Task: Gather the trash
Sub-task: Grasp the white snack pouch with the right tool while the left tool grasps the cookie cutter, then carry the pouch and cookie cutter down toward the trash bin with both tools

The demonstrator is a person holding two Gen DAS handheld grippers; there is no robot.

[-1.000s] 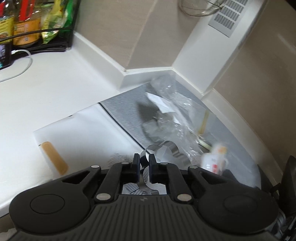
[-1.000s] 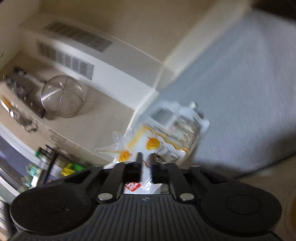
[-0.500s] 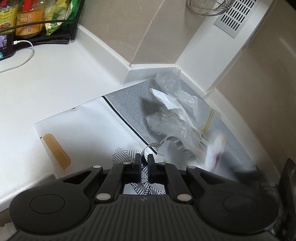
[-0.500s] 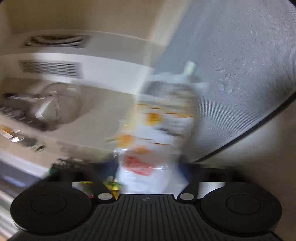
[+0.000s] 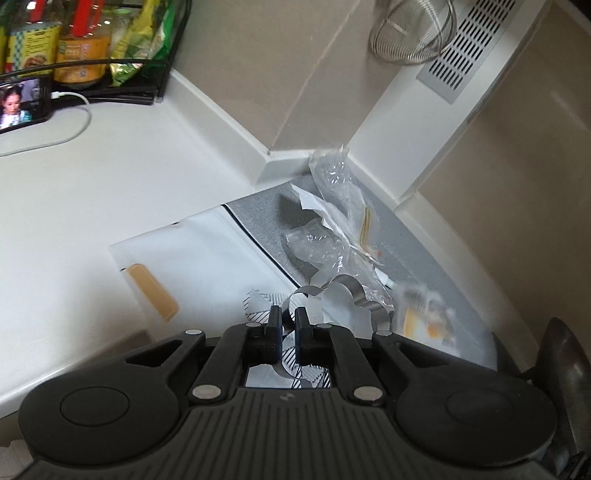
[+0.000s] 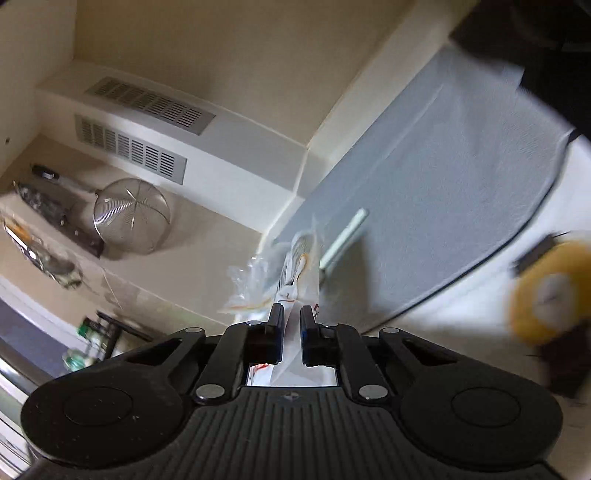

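Pinching a printed wrapper (image 6: 295, 273), lettering blurred, unreadable.

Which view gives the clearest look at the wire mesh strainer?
Right wrist view: the strainer shows whole, bowl and handle, against the wall. Left wrist view crops it at the top edge, showing only part of the bowl.

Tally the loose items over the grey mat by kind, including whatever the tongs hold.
Scalloped metal ring, gripped in the left tongs: 1
Printed wrapper, between the closing right tongs: 1
White paper scrap: 1
Clear plastic heap: 1, separate pieces cannot be told
Pale stick: 1
Total: 5
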